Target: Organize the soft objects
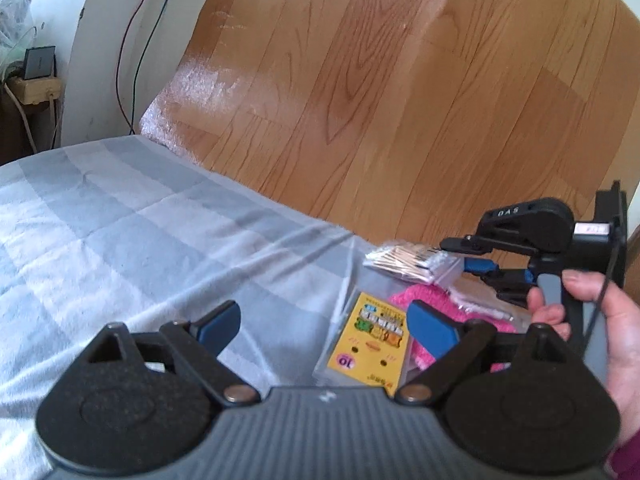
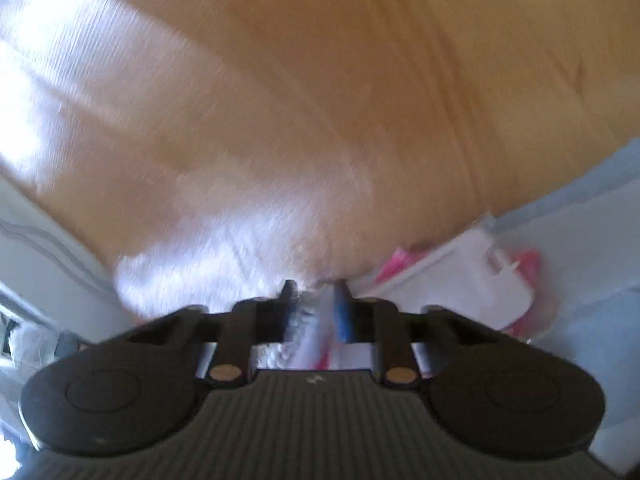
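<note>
We have the right gripper (image 1: 460,254) nipped nearly closed on the clear bag of cotton swabs (image 1: 404,260), lifted just past the edge of the bed (image 1: 120,216), so the step in hand looks like carrying that bag off. Our left gripper (image 1: 324,322) hangs wide open and empty, with the yellow card packet (image 1: 372,332) between its 2 fingers and the pink cloth (image 1: 420,296) just beyond its right finger. Next we should probably lower the left gripper over 1 of them and close.

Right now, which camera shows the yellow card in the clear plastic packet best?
The left wrist view. There the yellow card in its clear plastic packet lies sharp on the grey checked bedcover, by the open left gripper. The right wrist view is blurred and shows only white and pink packets, no yellow card.
</note>
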`<state>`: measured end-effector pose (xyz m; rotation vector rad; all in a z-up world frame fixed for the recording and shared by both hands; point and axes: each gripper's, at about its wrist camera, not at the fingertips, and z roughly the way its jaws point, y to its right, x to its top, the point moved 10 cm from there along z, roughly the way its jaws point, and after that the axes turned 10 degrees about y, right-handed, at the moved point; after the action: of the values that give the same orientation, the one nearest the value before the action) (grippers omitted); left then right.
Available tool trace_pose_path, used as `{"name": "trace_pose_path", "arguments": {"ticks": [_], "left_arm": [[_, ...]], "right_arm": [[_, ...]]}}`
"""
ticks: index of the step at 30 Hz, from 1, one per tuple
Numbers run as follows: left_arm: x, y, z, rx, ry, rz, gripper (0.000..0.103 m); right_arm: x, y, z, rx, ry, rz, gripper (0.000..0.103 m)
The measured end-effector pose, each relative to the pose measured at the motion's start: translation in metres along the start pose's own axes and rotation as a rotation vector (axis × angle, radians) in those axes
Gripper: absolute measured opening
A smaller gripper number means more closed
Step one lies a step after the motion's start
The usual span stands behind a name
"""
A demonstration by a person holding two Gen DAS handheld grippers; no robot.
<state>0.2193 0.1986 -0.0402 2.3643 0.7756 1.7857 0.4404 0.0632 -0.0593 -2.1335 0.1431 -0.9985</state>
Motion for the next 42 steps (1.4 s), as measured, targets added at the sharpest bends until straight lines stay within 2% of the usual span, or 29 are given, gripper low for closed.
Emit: {"name": "trace_pose_path", "arguments": {"ticks": [5,10,13,15,16,19,21,22,23,25,27,29,32,35,36,37,38,40,41,42], "left_arm": [[-0.004,-0.005,0.004,0.026,-0.027,0.000,0.094],[-0.003,-0.011,0.004,0.022,-0.031,-0.030,0.094],[-0.002,-0.006,0.000,-0.036,-0.025,-0.038,0.095],[-0.004,0.008,-0.004,-0.133,-0.034,-0.031,0.095],[-0.006,0.016,-0.007,-0.184,-0.042,-0.025,0.095],[-0.021,0.056,-0.022,-0.395,-0.093,0.047,0.095],[-0.039,0.088,-0.037,-0.531,-0.141,0.141,0.095],[-0.050,0.105,-0.046,-0.591,-0.169,0.186,0.094],[-0.063,0.123,-0.057,-0.651,-0.201,0.228,0.094],[-0.083,0.154,-0.077,-0.733,-0.248,0.292,0.094],[-0.101,0.183,-0.098,-0.787,-0.276,0.345,0.094],[-0.117,0.206,-0.114,-0.834,-0.326,0.357,0.094],[-0.138,0.232,-0.130,-0.866,-0.390,0.389,0.096],[-0.157,0.246,-0.139,-0.855,-0.392,0.481,0.096],[-0.163,0.248,-0.139,-0.839,-0.396,0.507,0.093],[-0.167,0.248,-0.138,-0.832,-0.411,0.513,0.085],[-0.172,0.248,-0.139,-0.834,-0.438,0.510,0.075],[-0.183,0.248,-0.143,-0.853,-0.483,0.505,0.069],[-0.185,0.247,-0.147,-0.848,-0.444,0.533,0.066],[-0.187,0.249,-0.149,-0.853,-0.437,0.552,0.065]], "right_arm": [[-0.005,-0.009,-0.029,0.052,0.008,-0.035,0.015],[-0.029,-0.010,-0.114,0.136,-0.004,-0.084,0.014],[-0.054,0.004,-0.179,0.165,-0.018,-0.147,0.014],[-0.074,0.017,-0.204,0.159,-0.024,-0.147,0.013],[-0.084,0.031,-0.230,0.157,-0.019,-0.141,0.013],[-0.101,0.071,-0.284,0.093,0.034,-0.145,0.014],[-0.108,0.100,-0.320,-0.007,0.086,-0.203,0.024],[-0.110,0.114,-0.340,-0.082,0.130,-0.259,0.038],[-0.111,0.121,-0.356,-0.142,0.171,-0.317,0.057],[-0.118,0.129,-0.387,-0.221,0.251,-0.430,0.068],[-0.131,0.125,-0.398,-0.210,0.262,-0.485,0.071],[-0.146,0.121,-0.399,-0.190,0.233,-0.535,0.080],[-0.164,0.114,-0.381,-0.190,0.220,-0.661,0.082],[-0.169,0.113,-0.367,-0.164,0.181,-0.694,0.083],[-0.170,0.114,-0.364,-0.159,0.170,-0.702,0.083],[-0.170,0.115,-0.358,-0.157,0.157,-0.702,0.082],[-0.169,0.116,-0.361,-0.144,0.152,-0.694,0.077],[-0.164,0.115,-0.359,-0.114,0.170,-0.683,0.063],[-0.162,0.113,-0.361,-0.101,0.171,-0.679,0.061],[-0.160,0.110,-0.364,-0.083,0.186,-0.680,0.059]]}}
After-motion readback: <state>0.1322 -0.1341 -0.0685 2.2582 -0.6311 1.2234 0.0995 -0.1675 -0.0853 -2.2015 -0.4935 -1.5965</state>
